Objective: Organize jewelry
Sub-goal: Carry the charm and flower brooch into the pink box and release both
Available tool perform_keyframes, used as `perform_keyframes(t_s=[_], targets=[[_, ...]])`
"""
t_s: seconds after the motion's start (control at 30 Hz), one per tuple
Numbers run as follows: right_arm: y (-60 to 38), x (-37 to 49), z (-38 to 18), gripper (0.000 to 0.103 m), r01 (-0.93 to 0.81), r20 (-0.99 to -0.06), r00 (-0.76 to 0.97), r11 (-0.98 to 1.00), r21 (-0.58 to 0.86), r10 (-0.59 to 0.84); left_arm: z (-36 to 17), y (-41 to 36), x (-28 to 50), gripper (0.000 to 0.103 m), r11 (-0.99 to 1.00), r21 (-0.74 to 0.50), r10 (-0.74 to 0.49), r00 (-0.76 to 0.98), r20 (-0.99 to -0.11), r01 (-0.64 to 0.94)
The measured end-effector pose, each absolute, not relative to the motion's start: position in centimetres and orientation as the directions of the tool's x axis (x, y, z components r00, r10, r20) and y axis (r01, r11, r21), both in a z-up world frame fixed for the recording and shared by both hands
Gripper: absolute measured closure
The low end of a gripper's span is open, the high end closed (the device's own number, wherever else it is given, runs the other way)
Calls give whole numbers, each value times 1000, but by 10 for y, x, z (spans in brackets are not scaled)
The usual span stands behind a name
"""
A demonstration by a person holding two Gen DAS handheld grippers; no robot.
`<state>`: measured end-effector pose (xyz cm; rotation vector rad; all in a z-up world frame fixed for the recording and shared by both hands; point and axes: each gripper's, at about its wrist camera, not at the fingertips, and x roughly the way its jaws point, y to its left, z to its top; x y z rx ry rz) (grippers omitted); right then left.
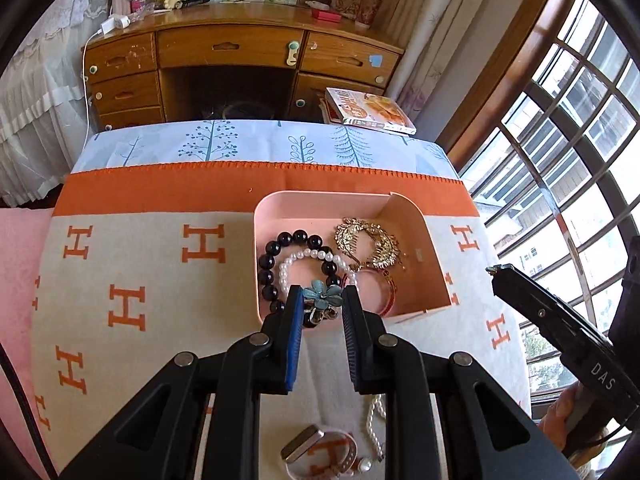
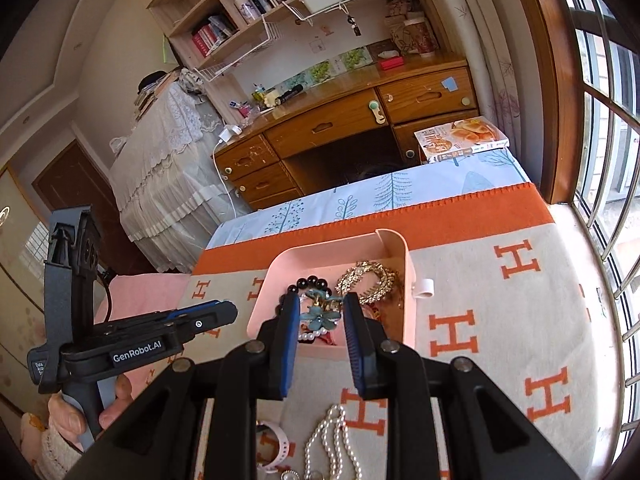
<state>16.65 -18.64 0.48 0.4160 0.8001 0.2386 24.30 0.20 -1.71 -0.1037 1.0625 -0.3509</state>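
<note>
Jewelry sits heaped in the pink tray (image 1: 320, 204) on the orange-and-cream H-patterned blanket (image 1: 160, 280). A black bead bracelet (image 1: 266, 268) curls along the tray's left side, a pearl bracelet (image 1: 308, 254) overlaps it, a gold ornament (image 1: 366, 240) lies toward the back right, and a red bangle (image 1: 390, 292) rests at the near edge.

On top, near the front, there's the blue flower piece (image 1: 322, 295). It shows in the gap of both wrist views.

The left gripper (image 1: 322, 289) has its fingers spread with nothing clamped. From the right wrist view it hangs just off the tray's left side.

The right gripper (image 2: 322, 296) is the same, fingers apart. In the left wrist view it is off beyond the tray's right wall, with nothing at its tip.

So the flower is lying loose in the tray.

Closer in, outside the tray, a pearl necklace (image 2: 332, 440) trails across the blanket beside a pale band (image 2: 276, 448).
</note>
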Motion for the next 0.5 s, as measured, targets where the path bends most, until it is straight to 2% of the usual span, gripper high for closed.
perform_keyframes(t_s=[0.4, 0.5], targets=[[-183, 199, -35, 80, 22, -719, 611, 900, 435, 332, -50, -8, 275, 85, 956, -223, -283, 412, -866, 189], [-184, 202, -42, 78, 34, -730, 594, 896, 443, 338, -49, -8, 270, 70, 956, -214, -282, 419, -863, 202]])
